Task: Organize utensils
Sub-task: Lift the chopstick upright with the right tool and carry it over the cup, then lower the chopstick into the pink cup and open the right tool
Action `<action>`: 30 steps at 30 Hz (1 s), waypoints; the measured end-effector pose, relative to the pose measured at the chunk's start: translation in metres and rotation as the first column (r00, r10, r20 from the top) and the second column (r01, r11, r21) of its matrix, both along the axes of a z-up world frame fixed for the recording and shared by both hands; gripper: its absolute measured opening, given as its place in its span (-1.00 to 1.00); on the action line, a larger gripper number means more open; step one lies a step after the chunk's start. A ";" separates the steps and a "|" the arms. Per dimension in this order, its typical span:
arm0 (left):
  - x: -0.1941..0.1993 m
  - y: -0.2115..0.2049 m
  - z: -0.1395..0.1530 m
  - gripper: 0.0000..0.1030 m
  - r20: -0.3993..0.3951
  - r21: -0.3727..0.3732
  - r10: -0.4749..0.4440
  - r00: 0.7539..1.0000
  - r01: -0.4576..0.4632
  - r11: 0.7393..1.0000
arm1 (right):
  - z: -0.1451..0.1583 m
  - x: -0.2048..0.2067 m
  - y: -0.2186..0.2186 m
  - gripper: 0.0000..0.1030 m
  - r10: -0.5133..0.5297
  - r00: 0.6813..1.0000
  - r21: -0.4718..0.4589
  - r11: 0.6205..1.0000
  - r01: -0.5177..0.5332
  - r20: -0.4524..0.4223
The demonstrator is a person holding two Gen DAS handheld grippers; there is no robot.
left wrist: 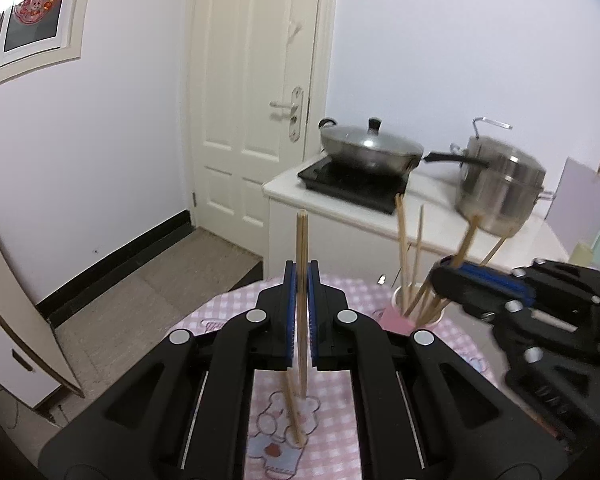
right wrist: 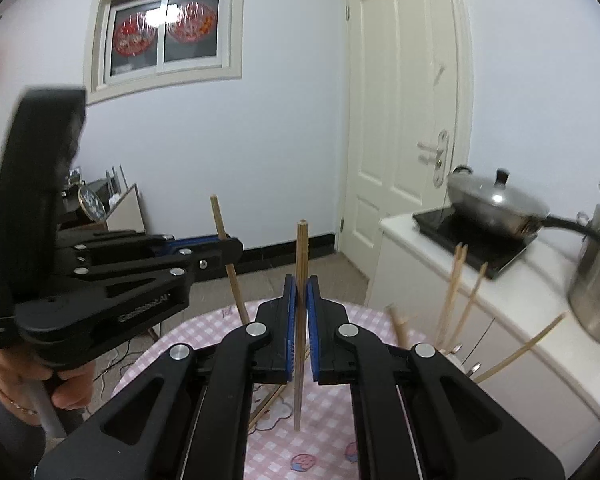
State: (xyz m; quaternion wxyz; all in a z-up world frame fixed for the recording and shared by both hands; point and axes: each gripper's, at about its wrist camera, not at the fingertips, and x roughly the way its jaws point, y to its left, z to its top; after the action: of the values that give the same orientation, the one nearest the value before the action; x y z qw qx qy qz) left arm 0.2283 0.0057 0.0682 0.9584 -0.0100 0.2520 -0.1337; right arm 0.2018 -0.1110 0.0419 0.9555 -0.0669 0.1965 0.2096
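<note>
My left gripper (left wrist: pixel 302 280) is shut on a pair of wooden chopsticks (left wrist: pixel 301 248) held upright above the pink checked tablecloth (left wrist: pixel 332 432). My right gripper (right wrist: pixel 301 294) is shut on a wooden chopstick (right wrist: pixel 301 264), also upright over the table. The right gripper (left wrist: pixel 484 280) shows in the left wrist view beside a white cup (left wrist: pixel 436 318) holding several chopsticks (left wrist: pixel 404 240). The left gripper (right wrist: pixel 204 248) shows at left in the right wrist view with its chopsticks (right wrist: pixel 224 232). The cup's chopsticks (right wrist: pixel 452 292) lean at right; the cup itself is mostly hidden.
A white counter (left wrist: pixel 420 216) behind the table carries a black cooktop (left wrist: pixel 352 186) with a lidded wok (left wrist: pixel 368 150) and a steel pot (left wrist: pixel 500 188). A white door (left wrist: pixel 252 92) and a leaning board (left wrist: pixel 16 304) stand by the floor at left.
</note>
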 end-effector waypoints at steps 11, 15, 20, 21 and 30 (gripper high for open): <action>0.013 -0.025 0.031 -0.89 0.053 -0.128 -0.041 0.998 0.047 0.991 | 0.034 -0.001 -0.046 -0.92 -0.107 0.992 -0.007 0.994 0.108 0.073; 0.021 -0.034 0.040 -0.89 0.084 -0.173 -0.034 0.996 0.049 0.984 | 0.038 0.003 -0.059 -0.92 -0.132 0.988 -0.004 0.991 0.133 0.082; 0.032 -0.050 0.047 -0.89 0.110 -0.220 -0.035 0.993 0.058 0.974 | 0.040 0.006 -0.073 -0.92 -0.184 0.975 -0.006 0.983 0.186 0.123; 0.033 -0.052 0.047 -0.89 0.115 -0.225 -0.034 0.993 0.060 0.972 | 0.040 0.008 -0.075 -0.92 -0.193 0.972 -0.005 0.981 0.196 0.130; 0.056 -0.076 0.032 -0.89 0.116 -0.261 -0.073 0.991 0.101 0.960 | 0.019 0.021 -0.093 -0.92 -0.225 0.964 -0.001 0.974 0.228 0.142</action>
State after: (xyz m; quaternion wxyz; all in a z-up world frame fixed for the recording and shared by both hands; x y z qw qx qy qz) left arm 0.2845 -0.0702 0.1007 0.9535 -0.1207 0.1812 -0.2086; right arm 0.2231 -0.2038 0.0607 0.9841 -0.0669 0.1364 0.0920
